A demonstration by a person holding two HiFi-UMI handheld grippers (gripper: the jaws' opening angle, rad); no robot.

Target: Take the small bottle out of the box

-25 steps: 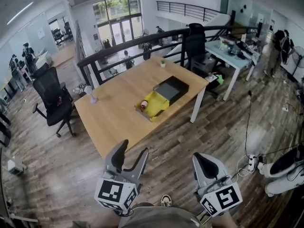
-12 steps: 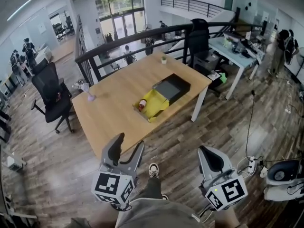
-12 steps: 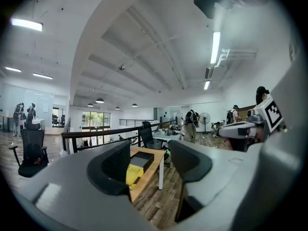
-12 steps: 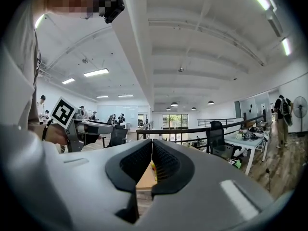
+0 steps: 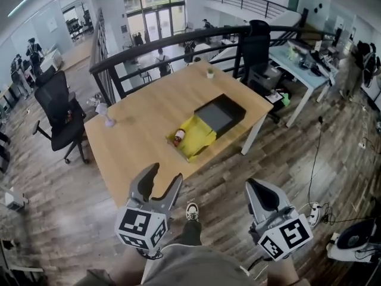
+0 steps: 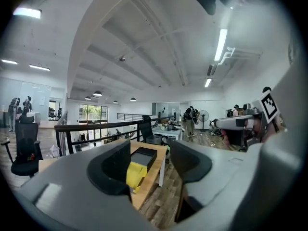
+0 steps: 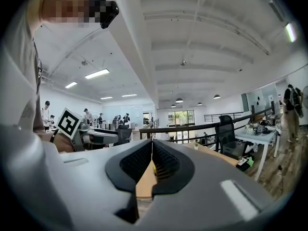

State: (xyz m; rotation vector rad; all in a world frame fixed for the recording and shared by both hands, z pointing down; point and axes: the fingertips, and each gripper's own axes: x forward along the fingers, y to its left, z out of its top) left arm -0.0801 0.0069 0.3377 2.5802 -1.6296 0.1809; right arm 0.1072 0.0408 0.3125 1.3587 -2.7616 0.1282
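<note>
Nearer the table [image 5: 140, 133] than before, left gripper [image 5: 165, 174] jaws gape empty, right gripper [image 5: 257, 189] jaws pressed together, empty.

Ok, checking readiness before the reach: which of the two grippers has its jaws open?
The left gripper: its jaws stand wide apart, nothing between them. The right gripper has its jaws closed together.

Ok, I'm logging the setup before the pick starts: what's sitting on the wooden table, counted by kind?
Bottle: 1
Box halves: 2, the yellow half and the black half
Potted plant: 1
Small pale thing near the table's left edge: 1, too small to name
Total: 5
</note>
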